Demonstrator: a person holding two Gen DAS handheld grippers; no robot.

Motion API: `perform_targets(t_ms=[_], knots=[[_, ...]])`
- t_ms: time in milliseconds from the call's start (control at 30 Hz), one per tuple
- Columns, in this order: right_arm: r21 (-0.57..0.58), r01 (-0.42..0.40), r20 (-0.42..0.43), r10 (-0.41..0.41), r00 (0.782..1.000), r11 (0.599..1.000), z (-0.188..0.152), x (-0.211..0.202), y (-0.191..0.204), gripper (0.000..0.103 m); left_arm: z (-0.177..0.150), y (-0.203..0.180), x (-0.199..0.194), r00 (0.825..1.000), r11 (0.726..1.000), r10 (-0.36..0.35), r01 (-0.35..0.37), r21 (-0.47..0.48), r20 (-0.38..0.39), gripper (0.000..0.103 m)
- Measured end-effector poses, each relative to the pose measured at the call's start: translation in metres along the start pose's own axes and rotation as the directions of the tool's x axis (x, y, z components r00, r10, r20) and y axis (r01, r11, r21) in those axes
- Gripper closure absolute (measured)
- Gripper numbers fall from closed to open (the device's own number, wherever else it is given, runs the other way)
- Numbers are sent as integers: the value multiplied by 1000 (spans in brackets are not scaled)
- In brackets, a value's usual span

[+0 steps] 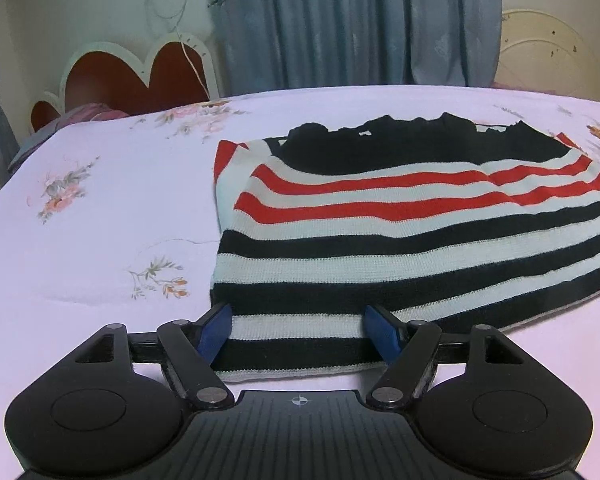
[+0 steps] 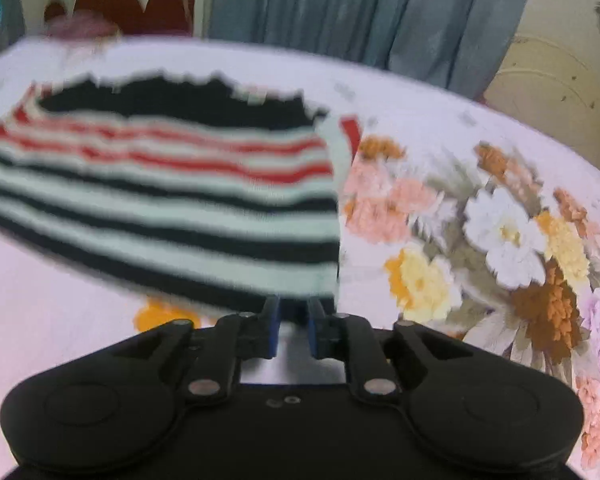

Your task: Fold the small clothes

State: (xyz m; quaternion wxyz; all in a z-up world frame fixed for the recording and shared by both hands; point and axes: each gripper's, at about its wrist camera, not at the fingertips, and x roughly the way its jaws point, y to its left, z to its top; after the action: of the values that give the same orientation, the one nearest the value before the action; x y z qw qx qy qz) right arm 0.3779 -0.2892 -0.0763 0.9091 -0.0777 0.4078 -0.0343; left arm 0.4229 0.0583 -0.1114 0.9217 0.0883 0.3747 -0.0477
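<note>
Floral bed sheet (image 1: 100, 208) carries the striped sweater (image 1: 380, 220); our left gripper (image 1: 298, 334) straddles its hem, spread wide, our right gripper (image 2: 294, 326) narrowed on a corner, grip unclear; we'd clamp, then fold away.

One striped sweater (image 1: 400, 240) on one floral bedsheet (image 1: 100, 208) — two tools, left (image 1: 298, 330) and right (image 2: 294, 330), probably nothing else.
</note>
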Motion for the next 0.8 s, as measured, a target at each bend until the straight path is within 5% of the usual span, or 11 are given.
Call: perform_targets(t_ms=[67,100,200,300,367,567,667,800], knots=[[20,40,32,-41,999,999,3,1,0,59,0,-2,0,1000,1000,7,-7,6,0,31],[31,54,16,-54,998,998,4,6,-1,58,0,-2,0,1000,1000,9,-9,6,-1,31],[70,19,-27,-17,999,997,-1,21,-4,63,1,-2,1,1000,1000,10,-10,6,-3,31],[91,4,-27,-1,1000,996,-2,15,-6,90,1,-2,0,1000,1000,11,-11,1,-6,31],[98,5,-21,-3,1000,995,-4,6,-10,96,-1,-2,1,1000,1000,11,-11,2,0,31],[78,16,-66,-10,998,997,-7,8,-9,95,4,-1,1,1000,1000,25,-25,-13,-13,29],[89,48,-4,-48,999,995,-7,-3,-8,86,1,-1,7,999,1000,29,-28,7,-28,27],[96,27,-76,-20,997,995,-10,10,-13,86,7,2,7,998,1000,24,-25,-14,-56,26]])
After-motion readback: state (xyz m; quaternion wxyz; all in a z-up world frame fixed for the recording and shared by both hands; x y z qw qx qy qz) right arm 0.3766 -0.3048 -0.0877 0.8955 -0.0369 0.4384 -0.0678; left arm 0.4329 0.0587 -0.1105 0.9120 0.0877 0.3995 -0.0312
